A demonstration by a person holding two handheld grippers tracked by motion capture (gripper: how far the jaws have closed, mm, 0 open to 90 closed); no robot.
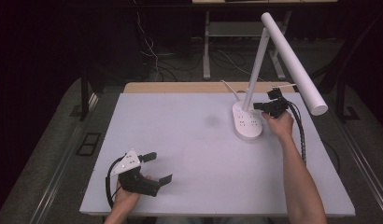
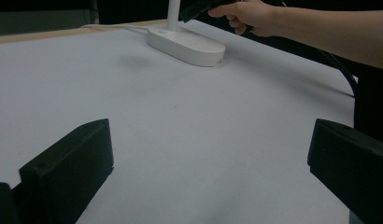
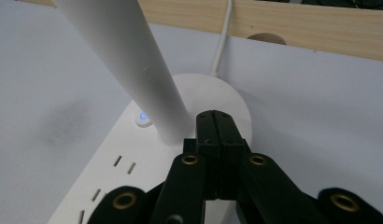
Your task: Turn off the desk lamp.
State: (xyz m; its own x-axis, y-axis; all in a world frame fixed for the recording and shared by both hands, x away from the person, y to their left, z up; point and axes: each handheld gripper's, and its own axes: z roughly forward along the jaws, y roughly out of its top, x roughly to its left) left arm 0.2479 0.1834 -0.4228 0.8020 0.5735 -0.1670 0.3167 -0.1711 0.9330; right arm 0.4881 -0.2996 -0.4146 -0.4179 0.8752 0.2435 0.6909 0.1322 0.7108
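**Right gripper closed at the lamp stem, left idle at the near edge**

From above, your right hand (image 1: 279, 124) covers most of the right gripper (image 1: 260, 106), so the jaw tips are hard to make out there. The right gripper view settles it: the two black jaws are pressed flat together with nothing between them, their tips just beside the foot of the lamp's white stem (image 3: 133, 65), over the lamp base (image 3: 217, 93). Whether the tips touch the base cannot be told. That view cuts off the stem's top and the base's near end. A small blue-lit button (image 3: 143, 116) sits beside the stem, and the lamp's cord (image 3: 223, 37) runs toward the wooden table edge.

The desk lamp (image 1: 248, 122) stands at the far right of the white table (image 1: 189, 154), its bar-shaped head (image 1: 294, 63) reaching out over your right forearm, which stretches forward nearly straight.

Your left hand (image 1: 126, 196) rests at the near left edge, well apart from the lamp. The left gripper (image 1: 157, 167) has its jaws spread wide with nothing between them, pointing rightward across the table.
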